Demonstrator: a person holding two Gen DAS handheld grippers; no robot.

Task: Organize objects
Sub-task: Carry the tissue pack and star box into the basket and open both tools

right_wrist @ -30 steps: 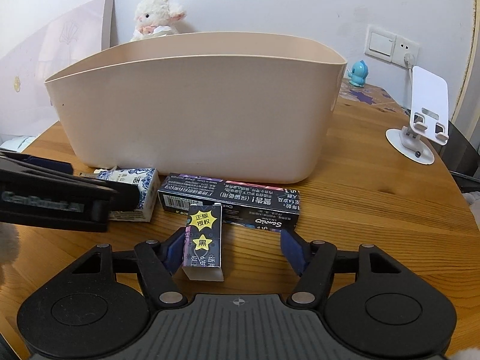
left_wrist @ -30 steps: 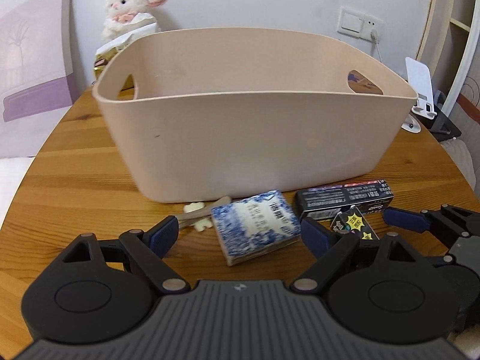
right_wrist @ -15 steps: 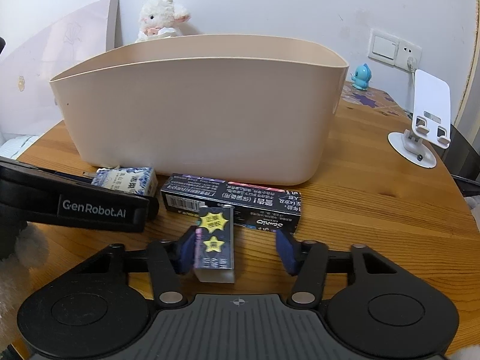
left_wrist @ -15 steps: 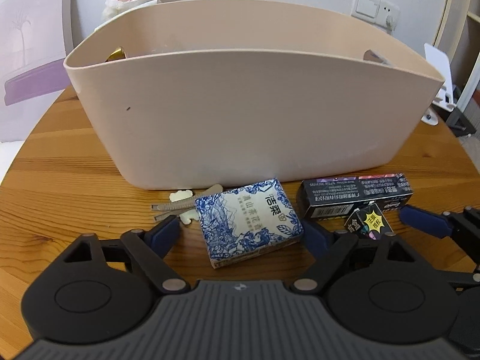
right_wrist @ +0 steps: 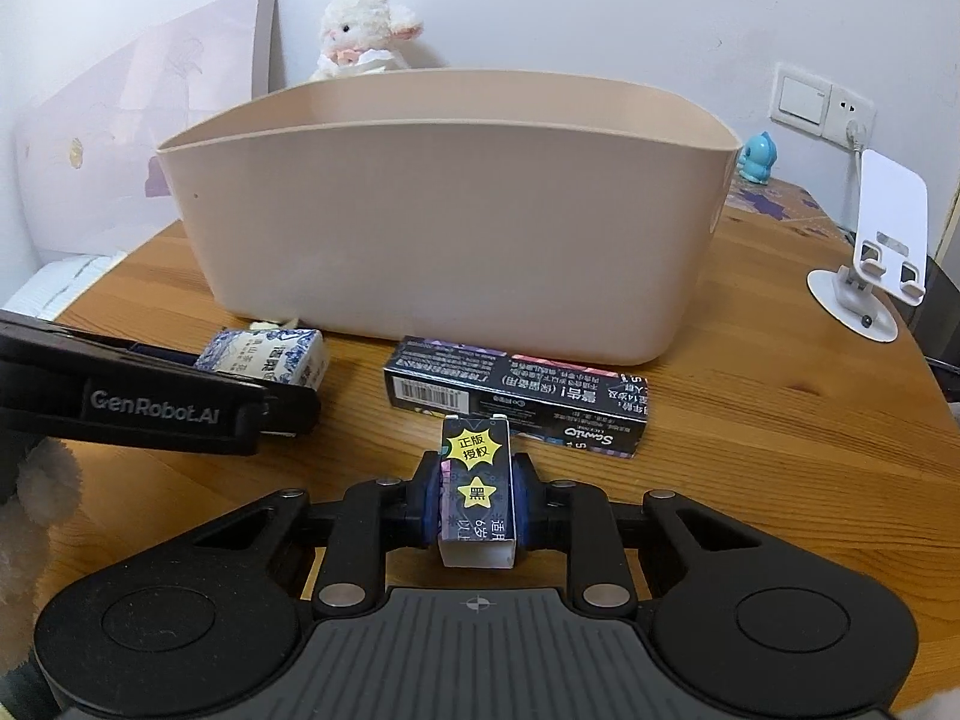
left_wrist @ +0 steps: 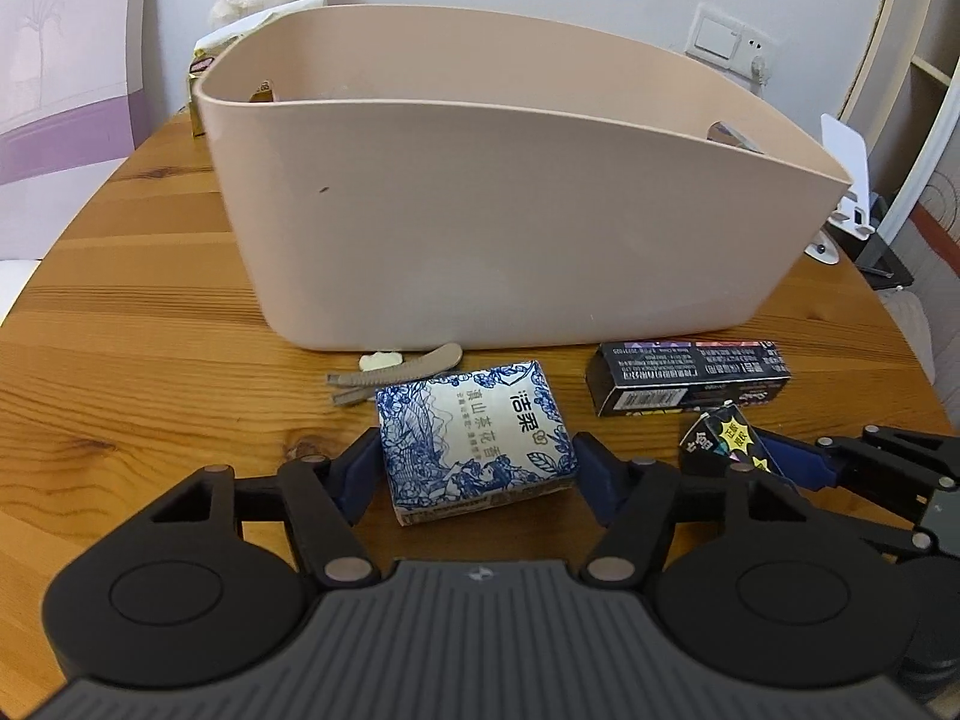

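Right wrist view: the right gripper (right_wrist: 477,495) clamped the small black box (right_wrist: 478,480), long axis along its fingers. The left gripper (left_wrist: 477,468) bracketed the blue-and-white packet (left_wrist: 474,438), apparently touching; the beige bin (left_wrist: 510,198) stood directly ahead of both.

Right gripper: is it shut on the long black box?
No, the right gripper is clamped on the small starred box; the long black box lies untouched on the table beyond it.
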